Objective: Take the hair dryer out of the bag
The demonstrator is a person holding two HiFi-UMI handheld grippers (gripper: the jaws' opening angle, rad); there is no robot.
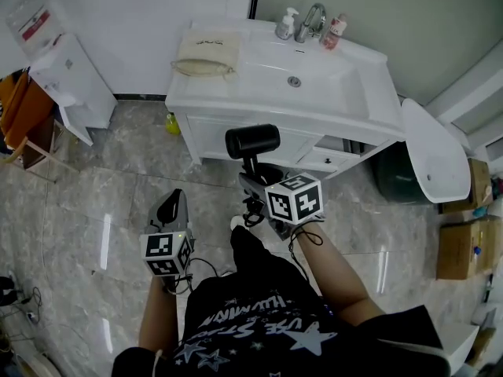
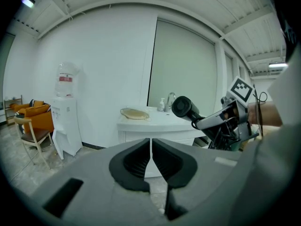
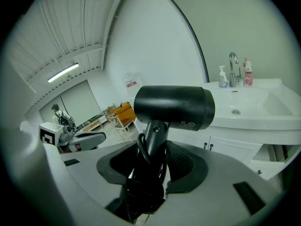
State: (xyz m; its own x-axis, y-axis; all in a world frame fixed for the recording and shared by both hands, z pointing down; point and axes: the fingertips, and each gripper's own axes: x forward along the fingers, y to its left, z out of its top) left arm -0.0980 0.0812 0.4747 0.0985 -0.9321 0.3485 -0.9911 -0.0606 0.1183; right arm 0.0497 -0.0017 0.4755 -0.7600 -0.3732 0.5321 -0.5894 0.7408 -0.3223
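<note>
A black hair dryer (image 1: 251, 141) stands upright in the air in front of the white vanity (image 1: 236, 100). My right gripper (image 1: 253, 181) is shut on its handle, and its cord hangs bunched below the jaws. In the right gripper view the dryer (image 3: 175, 106) fills the middle, with the right gripper (image 3: 155, 145) clamped round the handle. A beige bag (image 1: 206, 53) lies flat on the left end of the vanity top, away from both grippers. My left gripper (image 1: 174, 199) hangs lower left over the floor, shut and empty. In the left gripper view its jaws meet, the left gripper (image 2: 150, 161) in front of the bag (image 2: 134, 113) and dryer (image 2: 184, 107).
The sink basin (image 1: 302, 81) has a faucet (image 1: 313, 18) and two bottles (image 1: 286, 25) behind it. A water dispenser (image 1: 67, 77) and an orange chair (image 1: 20, 124) stand at the left. A small yellow bottle (image 1: 172, 123) sits on the floor. Cardboard boxes (image 1: 464, 246) stand at the right.
</note>
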